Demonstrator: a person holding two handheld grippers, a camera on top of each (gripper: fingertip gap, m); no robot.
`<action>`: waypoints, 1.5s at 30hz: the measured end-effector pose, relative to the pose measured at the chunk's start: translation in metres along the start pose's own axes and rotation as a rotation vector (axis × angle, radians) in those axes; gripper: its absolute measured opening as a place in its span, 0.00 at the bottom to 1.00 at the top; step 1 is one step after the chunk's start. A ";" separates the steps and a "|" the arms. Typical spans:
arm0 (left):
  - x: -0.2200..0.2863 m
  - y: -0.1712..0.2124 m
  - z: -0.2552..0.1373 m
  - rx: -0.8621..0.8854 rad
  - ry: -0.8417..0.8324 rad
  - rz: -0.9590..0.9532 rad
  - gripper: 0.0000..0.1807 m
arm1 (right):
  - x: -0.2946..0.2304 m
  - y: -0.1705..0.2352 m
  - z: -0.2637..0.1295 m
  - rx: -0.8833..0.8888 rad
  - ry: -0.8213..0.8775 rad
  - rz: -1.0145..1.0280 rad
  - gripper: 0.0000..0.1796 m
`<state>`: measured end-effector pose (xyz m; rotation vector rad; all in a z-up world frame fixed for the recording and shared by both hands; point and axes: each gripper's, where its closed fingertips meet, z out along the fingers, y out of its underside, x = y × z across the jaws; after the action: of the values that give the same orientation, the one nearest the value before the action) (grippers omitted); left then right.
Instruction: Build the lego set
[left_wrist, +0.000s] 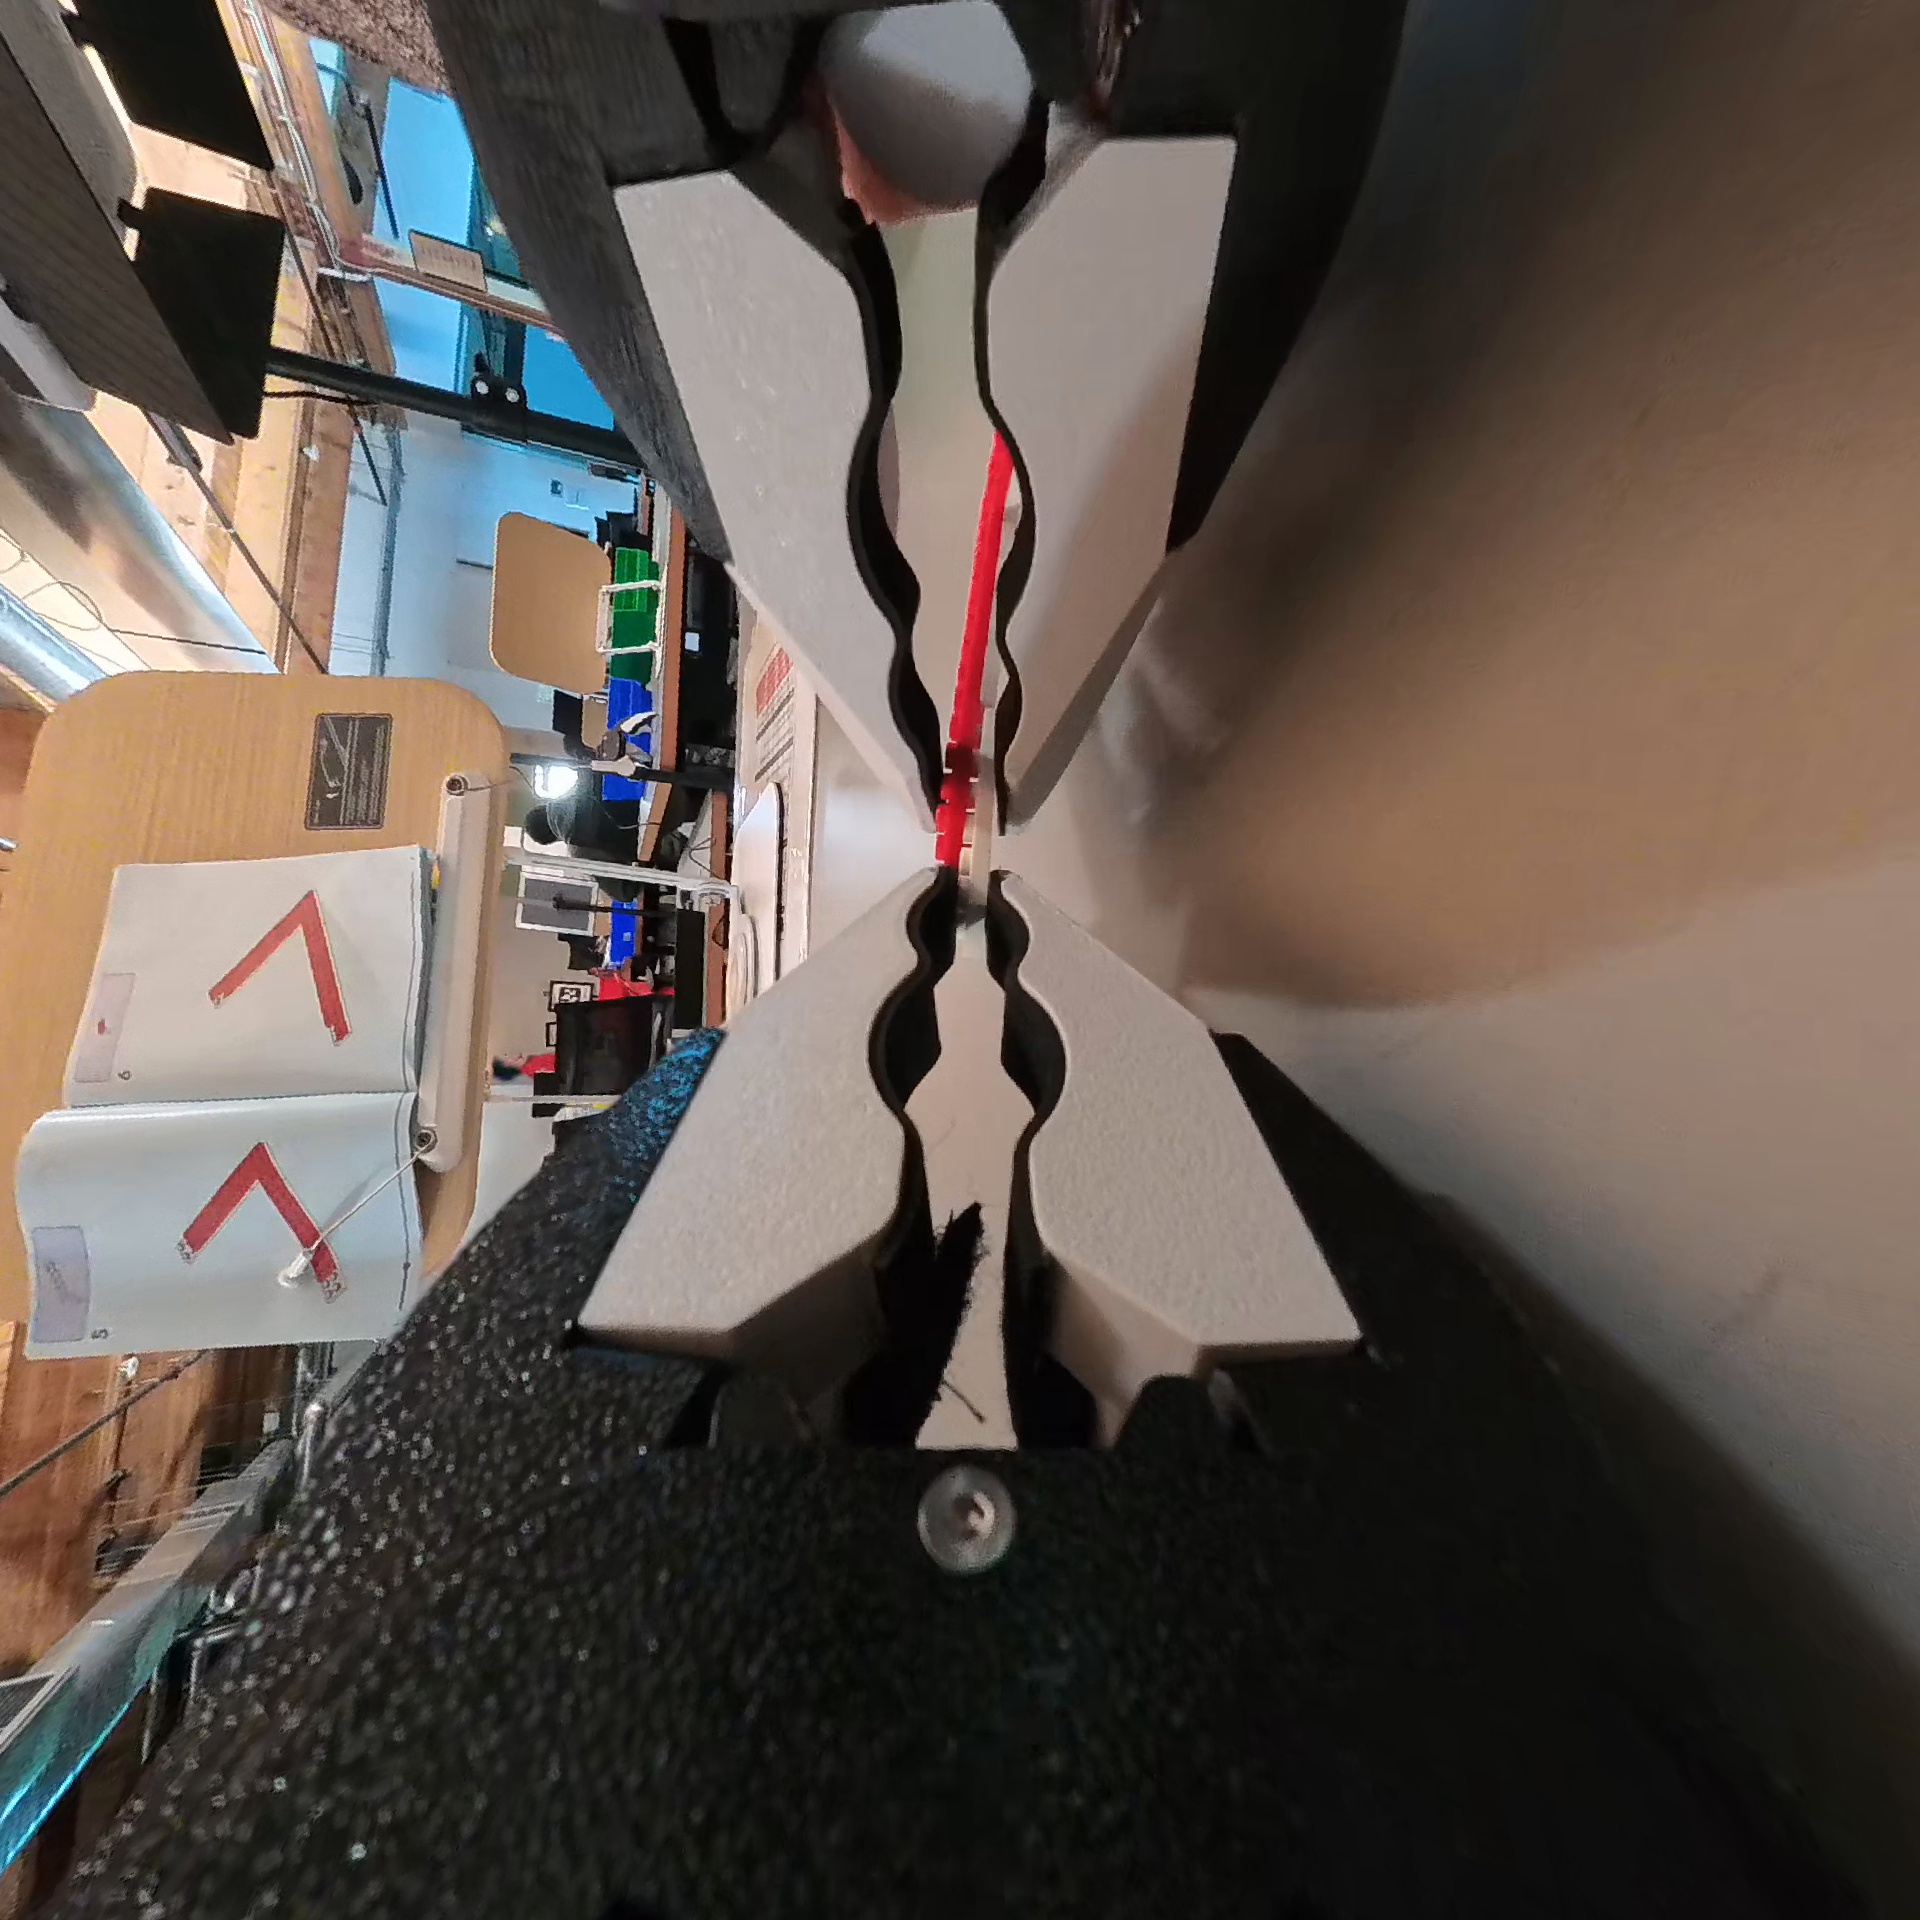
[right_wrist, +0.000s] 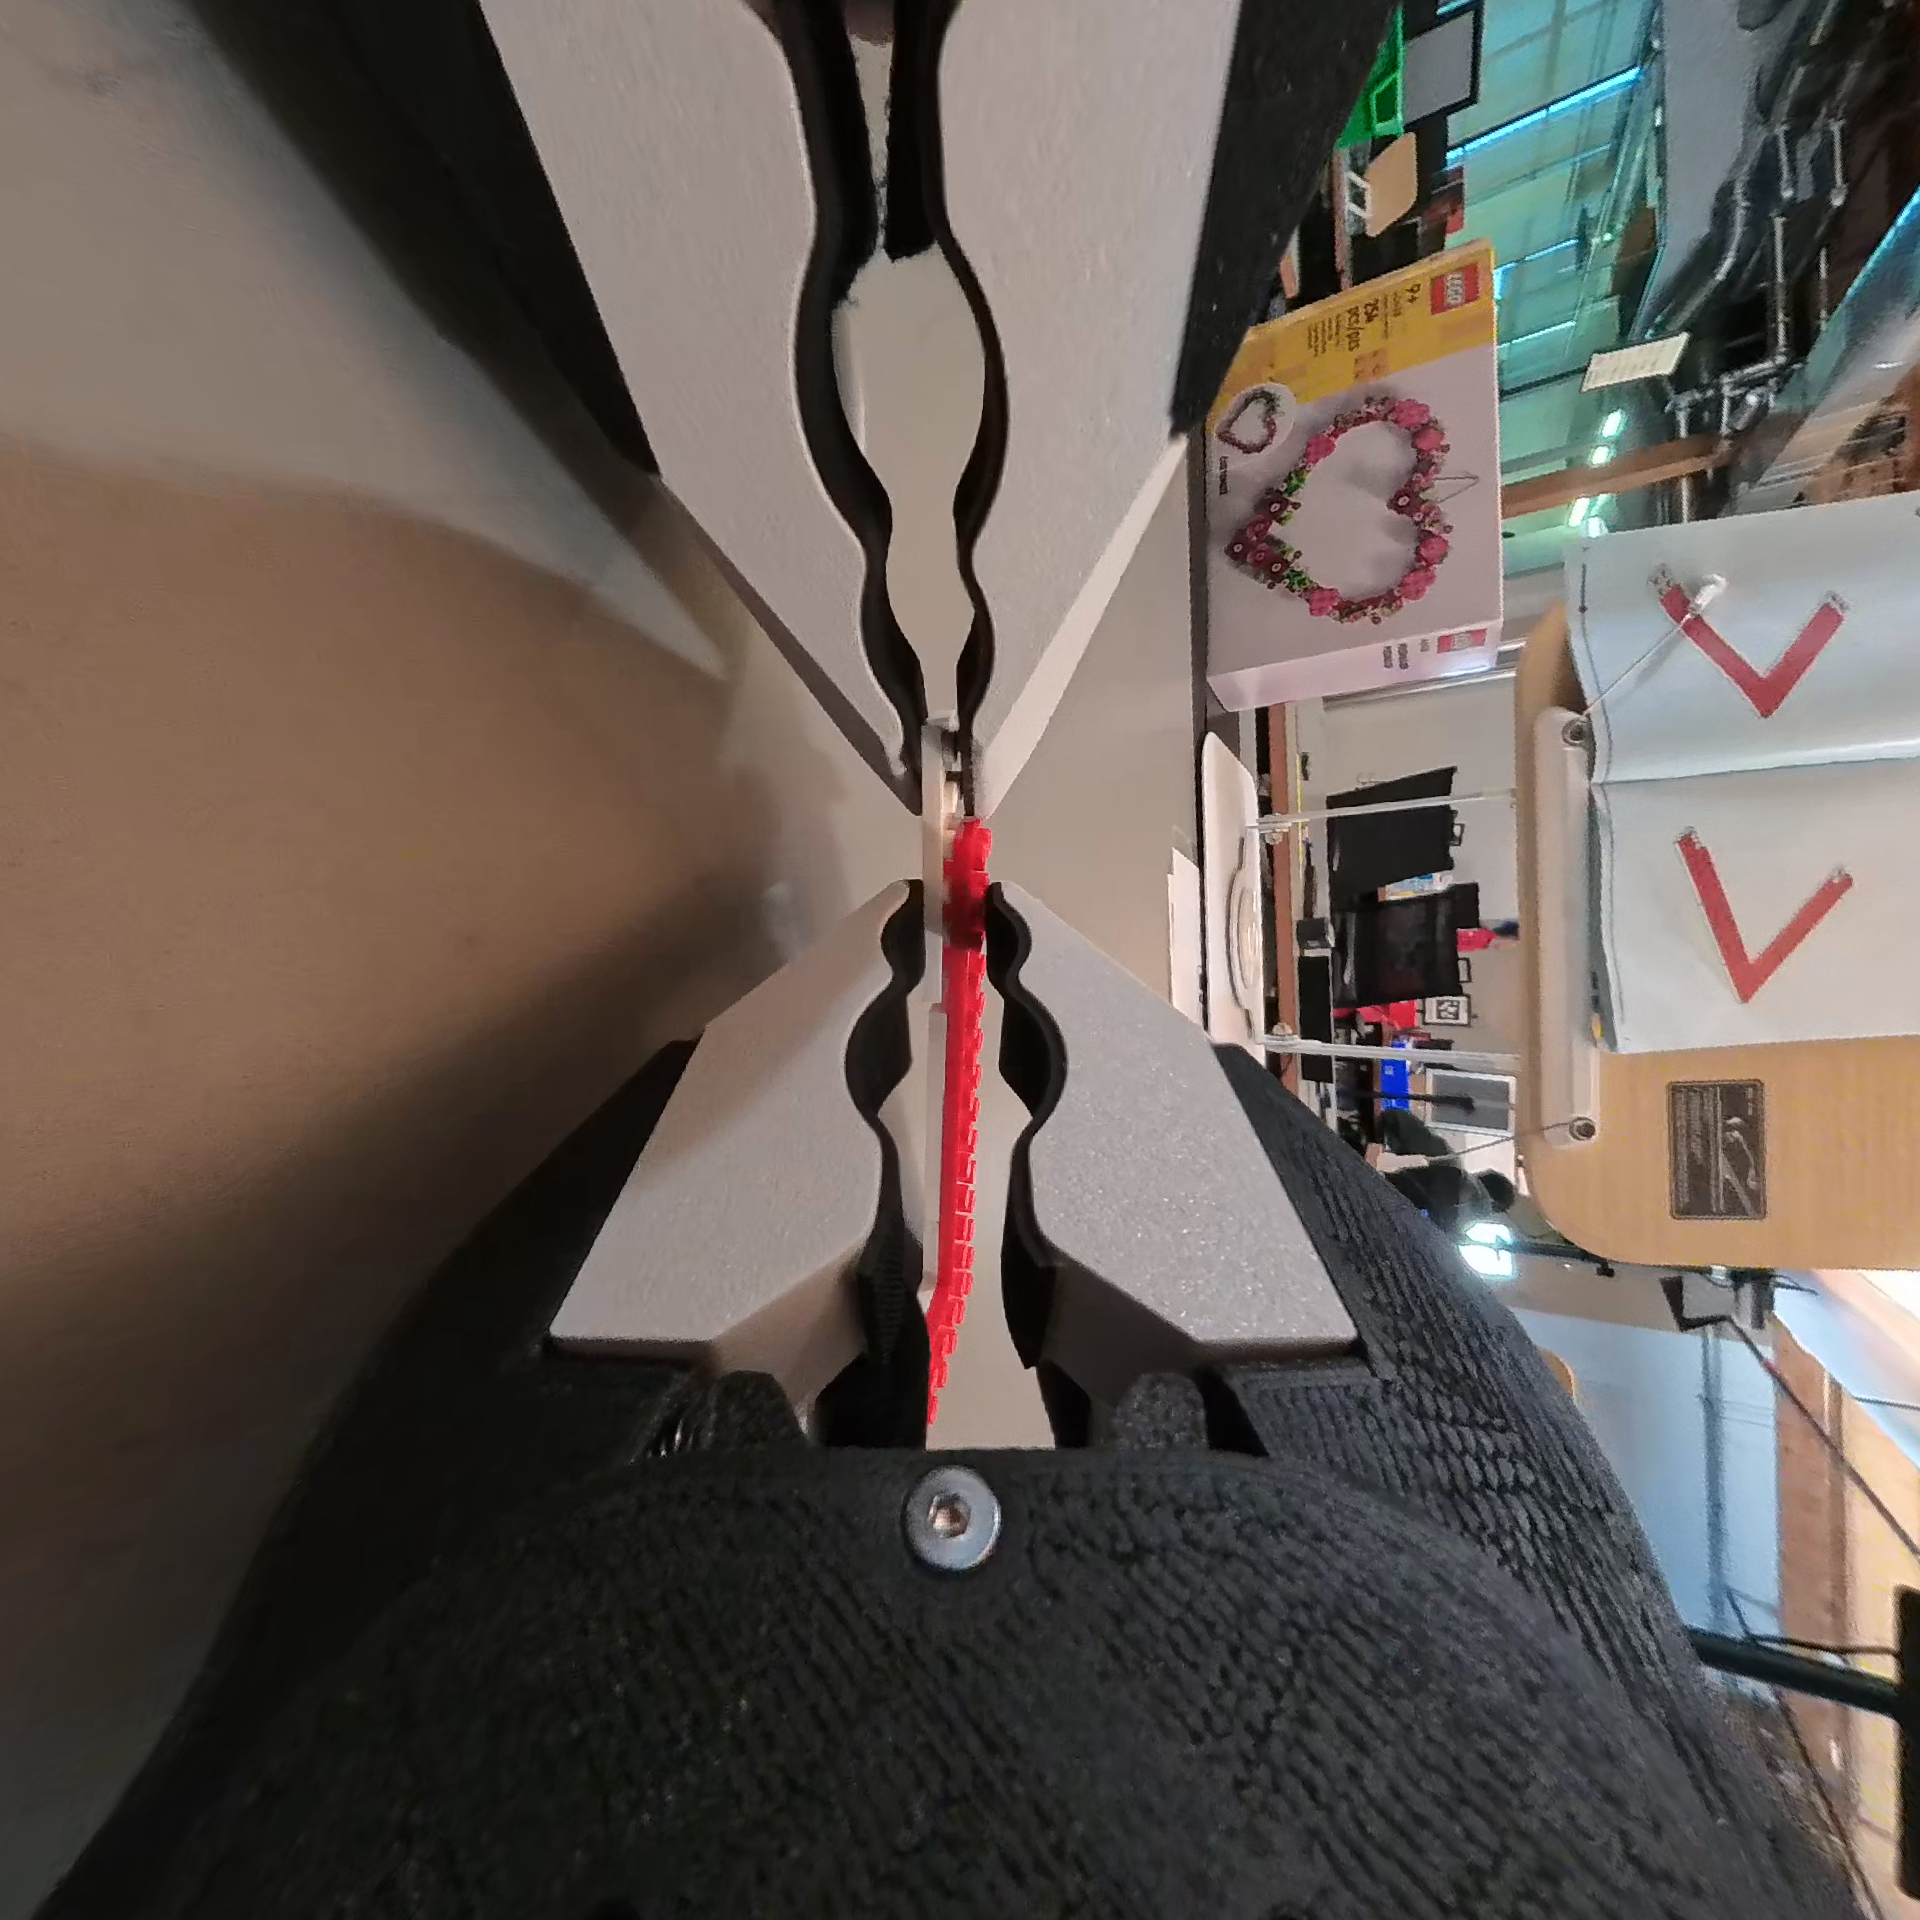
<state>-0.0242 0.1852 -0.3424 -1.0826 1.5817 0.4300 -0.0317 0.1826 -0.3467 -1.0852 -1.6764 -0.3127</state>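
Red plate (right_wrist: 961, 1091) clamped in right tool (right_wrist: 956, 894), tip-to-tip with left tool (left_wrist: 971, 883).

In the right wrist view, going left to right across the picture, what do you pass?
Bare pale table → red lego plate gripped between the right gripper → lego box with a flower heart → open instruction booklet on its wooden stand.
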 end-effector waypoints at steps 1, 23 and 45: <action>0.000 0.000 0.000 0.002 0.000 -0.001 0.02 | 0.000 0.000 0.000 -0.003 0.004 -0.004 0.05; 0.001 -0.018 -0.007 0.126 0.005 -0.030 0.05 | -0.004 -0.006 -0.009 0.050 -0.144 0.063 0.05; 0.018 -0.015 0.001 0.010 0.283 -0.634 0.04 | -0.026 0.011 -0.018 -0.110 -0.935 0.127 0.06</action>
<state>-0.0111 0.1704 -0.3554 -1.6092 1.3742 -0.1658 -0.0117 0.1637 -0.3649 -1.5441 -2.3958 0.2419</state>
